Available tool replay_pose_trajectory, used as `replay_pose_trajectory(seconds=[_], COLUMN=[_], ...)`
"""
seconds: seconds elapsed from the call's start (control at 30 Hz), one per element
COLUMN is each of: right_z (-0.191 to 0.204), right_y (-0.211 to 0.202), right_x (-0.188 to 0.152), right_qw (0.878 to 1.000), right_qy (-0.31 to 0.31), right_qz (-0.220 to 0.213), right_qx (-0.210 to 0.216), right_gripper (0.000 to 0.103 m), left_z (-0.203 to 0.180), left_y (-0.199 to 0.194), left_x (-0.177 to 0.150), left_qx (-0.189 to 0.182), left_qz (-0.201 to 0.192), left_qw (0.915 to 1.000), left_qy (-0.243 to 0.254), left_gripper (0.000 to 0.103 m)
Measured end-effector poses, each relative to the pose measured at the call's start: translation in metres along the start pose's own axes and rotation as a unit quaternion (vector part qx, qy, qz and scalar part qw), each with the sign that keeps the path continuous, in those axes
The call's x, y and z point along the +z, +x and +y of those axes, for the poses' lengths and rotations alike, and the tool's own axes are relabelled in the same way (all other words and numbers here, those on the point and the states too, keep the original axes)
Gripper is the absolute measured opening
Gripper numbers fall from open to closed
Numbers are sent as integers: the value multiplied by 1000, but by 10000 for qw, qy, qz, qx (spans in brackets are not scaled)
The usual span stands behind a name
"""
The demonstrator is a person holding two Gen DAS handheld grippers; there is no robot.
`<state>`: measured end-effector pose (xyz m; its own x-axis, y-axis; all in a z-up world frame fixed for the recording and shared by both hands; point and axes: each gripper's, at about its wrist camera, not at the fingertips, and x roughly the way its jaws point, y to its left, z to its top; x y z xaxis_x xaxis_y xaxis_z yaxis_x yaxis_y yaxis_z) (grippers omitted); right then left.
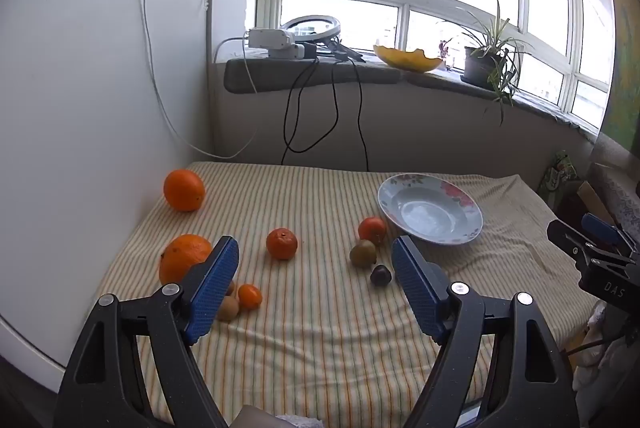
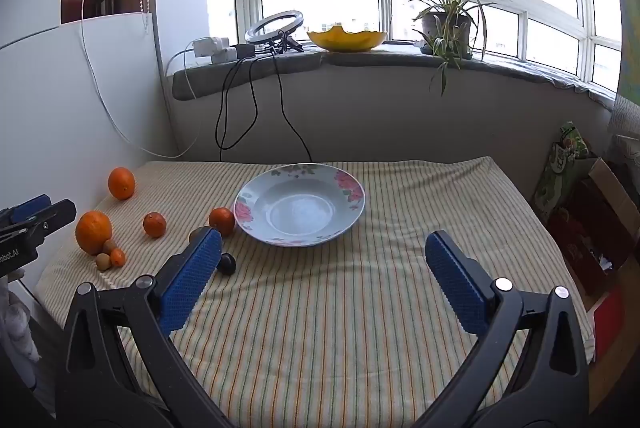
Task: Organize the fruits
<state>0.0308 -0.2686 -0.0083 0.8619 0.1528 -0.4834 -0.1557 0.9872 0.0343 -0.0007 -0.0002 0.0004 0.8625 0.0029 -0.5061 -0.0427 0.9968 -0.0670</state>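
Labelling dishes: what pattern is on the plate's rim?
Pink flowers on the plate, clearest in right wrist view.

Glossy ceramic plate point(image 2: 348, 224) on matt striped woven cloth point(image 2: 320, 308).

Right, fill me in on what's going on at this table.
A person holds a claw in each hand over a striped cloth. Both the left claw and the right claw are open and hold nothing. The flowered plate has no fruit in it. The oranges, tangerines and small dark plum all lie loose on the cloth left of the plate, so sorting hasn't begun.
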Motion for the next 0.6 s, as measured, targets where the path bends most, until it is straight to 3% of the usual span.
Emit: replay_pose_trajectory(seconds=[0.6], right_z=[2], right_y=[0], right_x=[-2], right_qw=[10000], right_qy=[10], right_qz=[1], right_qx=[29], right_gripper=[103], left_z=[3], left_y=[-1], left_x=[1], left_qx=[-26], left_qz=[-4], left_qw=[10000], left_qy=[-55], left_gripper=[79])
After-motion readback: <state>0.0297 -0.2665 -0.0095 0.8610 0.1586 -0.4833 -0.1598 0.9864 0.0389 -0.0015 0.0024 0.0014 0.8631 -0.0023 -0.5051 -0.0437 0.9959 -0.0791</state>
